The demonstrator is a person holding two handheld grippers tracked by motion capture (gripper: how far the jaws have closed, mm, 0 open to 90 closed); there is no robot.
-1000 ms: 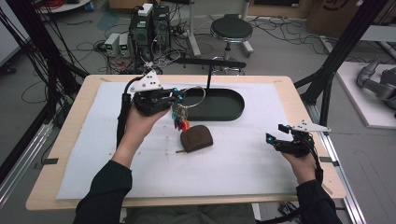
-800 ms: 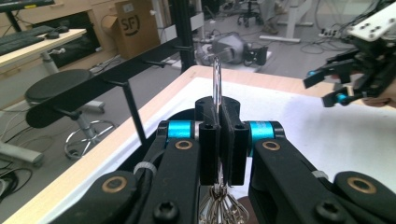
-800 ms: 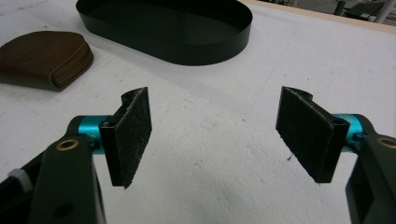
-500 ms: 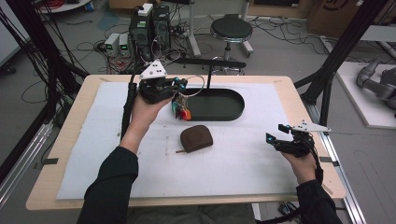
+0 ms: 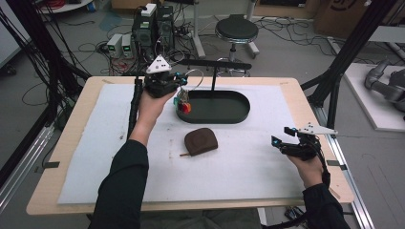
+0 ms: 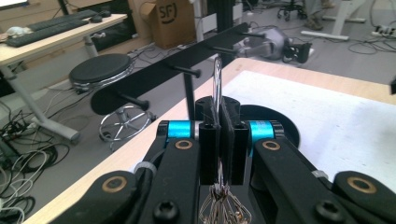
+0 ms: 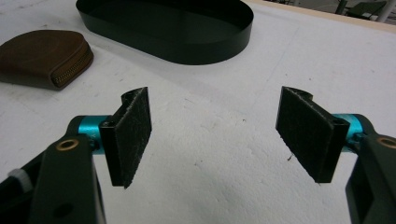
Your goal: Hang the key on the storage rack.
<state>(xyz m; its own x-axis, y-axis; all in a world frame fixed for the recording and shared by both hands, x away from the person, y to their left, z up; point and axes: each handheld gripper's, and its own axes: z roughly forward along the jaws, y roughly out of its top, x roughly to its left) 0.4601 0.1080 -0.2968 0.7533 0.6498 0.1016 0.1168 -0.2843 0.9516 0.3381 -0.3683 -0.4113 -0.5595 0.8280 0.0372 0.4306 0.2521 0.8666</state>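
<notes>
- The left hand-held gripper [image 6: 219,140] has its jaws pressed together on a thin silver metal key ring [image 6: 217,79]; the bunch of keys beneath is cut off at the near edge of the left gripper view.
- In the high view the ring hangs over the far left rim of the black oval metal tray [image 5: 241,114]; its red and green tags [image 5: 183,106] are too small to make out.
- The right hand-held gripper [image 7: 215,135] is spread wide, nothing between the pads, low at near right.
- A brown zipped leather pouch [image 5: 201,141] lies near the tray.
- The wooden tabletop [image 5: 305,95] carries a white mat.
- A black peg rail [image 6: 154,77] stands at the far edge; a stool and cables are on the floor beyond.
</notes>
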